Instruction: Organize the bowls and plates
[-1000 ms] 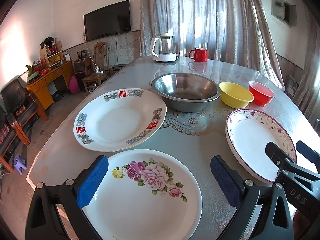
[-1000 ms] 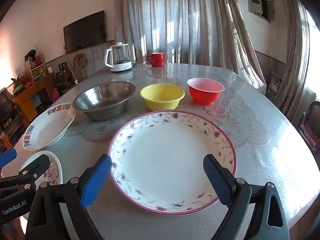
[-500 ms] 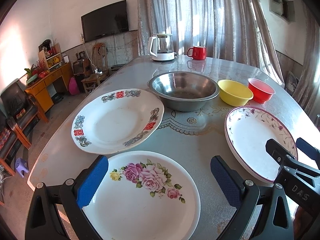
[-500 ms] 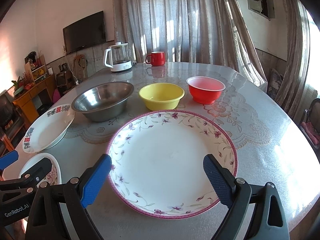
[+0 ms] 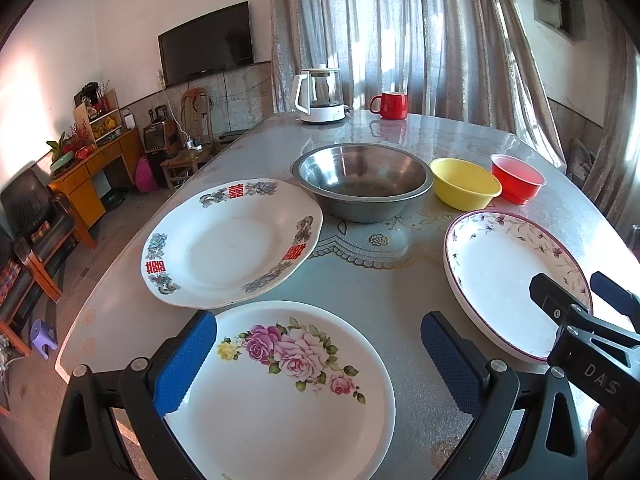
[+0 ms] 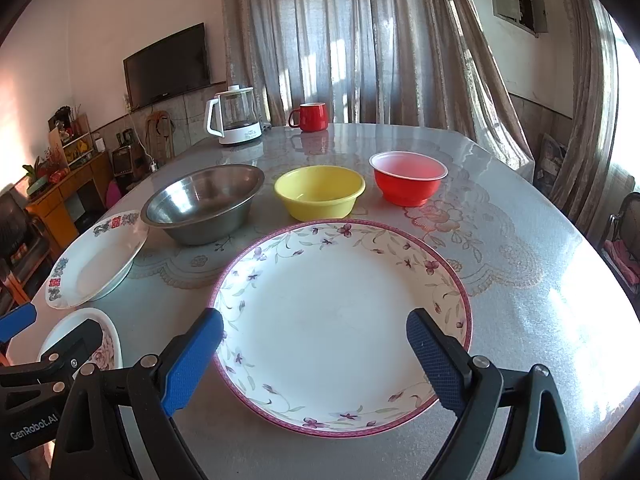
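Observation:
My left gripper [image 5: 318, 344] is open and empty, hovering over a white plate with pink roses [image 5: 280, 396] at the table's near edge. Beyond it lies a white plate with red characters [image 5: 228, 246]. My right gripper [image 6: 314, 344] is open and empty over a pink-rimmed floral plate [image 6: 340, 320], which also shows in the left wrist view [image 5: 508, 276]. Behind stand a steel bowl [image 6: 204, 200], a yellow bowl [image 6: 320, 192] and a red bowl [image 6: 408, 178].
A white kettle [image 6: 234, 122] and a red mug [image 6: 312, 117] stand at the table's far side. The table [image 6: 520, 272] has a glossy patterned cover. A chair and wooden cabinet [image 5: 92, 164] are on the floor to the left.
Both grippers have drifted slightly; the views shift a little. Nothing on the table has moved and both grippers stay open.

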Demonstrator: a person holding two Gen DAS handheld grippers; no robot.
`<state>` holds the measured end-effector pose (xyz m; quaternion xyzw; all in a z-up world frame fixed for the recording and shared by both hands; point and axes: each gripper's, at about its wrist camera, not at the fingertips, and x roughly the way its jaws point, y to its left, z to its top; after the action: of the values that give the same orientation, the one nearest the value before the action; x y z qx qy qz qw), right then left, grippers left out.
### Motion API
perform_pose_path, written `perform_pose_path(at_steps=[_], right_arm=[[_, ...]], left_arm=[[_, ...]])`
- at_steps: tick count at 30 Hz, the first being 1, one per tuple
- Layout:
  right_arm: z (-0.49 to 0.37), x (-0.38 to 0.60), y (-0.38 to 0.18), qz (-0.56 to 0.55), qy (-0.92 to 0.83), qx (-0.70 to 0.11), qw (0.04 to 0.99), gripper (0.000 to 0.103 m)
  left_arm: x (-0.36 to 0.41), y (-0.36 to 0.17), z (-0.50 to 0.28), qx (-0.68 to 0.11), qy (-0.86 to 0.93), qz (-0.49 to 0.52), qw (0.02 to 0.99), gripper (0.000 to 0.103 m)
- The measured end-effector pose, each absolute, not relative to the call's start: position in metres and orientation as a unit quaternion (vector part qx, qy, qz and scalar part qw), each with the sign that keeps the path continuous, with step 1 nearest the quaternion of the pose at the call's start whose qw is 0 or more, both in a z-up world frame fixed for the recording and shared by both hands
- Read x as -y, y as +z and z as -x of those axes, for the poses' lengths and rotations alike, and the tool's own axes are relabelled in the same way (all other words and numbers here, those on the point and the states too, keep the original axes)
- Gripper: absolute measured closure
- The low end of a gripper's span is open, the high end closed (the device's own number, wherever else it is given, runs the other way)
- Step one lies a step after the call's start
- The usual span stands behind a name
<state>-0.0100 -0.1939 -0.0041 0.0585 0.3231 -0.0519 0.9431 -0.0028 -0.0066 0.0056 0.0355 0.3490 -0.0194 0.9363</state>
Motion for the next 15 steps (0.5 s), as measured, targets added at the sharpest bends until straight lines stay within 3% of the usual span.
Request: perform_pose_path(at_steps=[15], right_arm=[[0.012, 0.210, -0.001, -0.074, -0.059, -0.320, 0.943, 0.009]], left_arm=[[0.014, 0.005, 0.004, -0.352, -0.031, -0.044, 0.935, 0.000]])
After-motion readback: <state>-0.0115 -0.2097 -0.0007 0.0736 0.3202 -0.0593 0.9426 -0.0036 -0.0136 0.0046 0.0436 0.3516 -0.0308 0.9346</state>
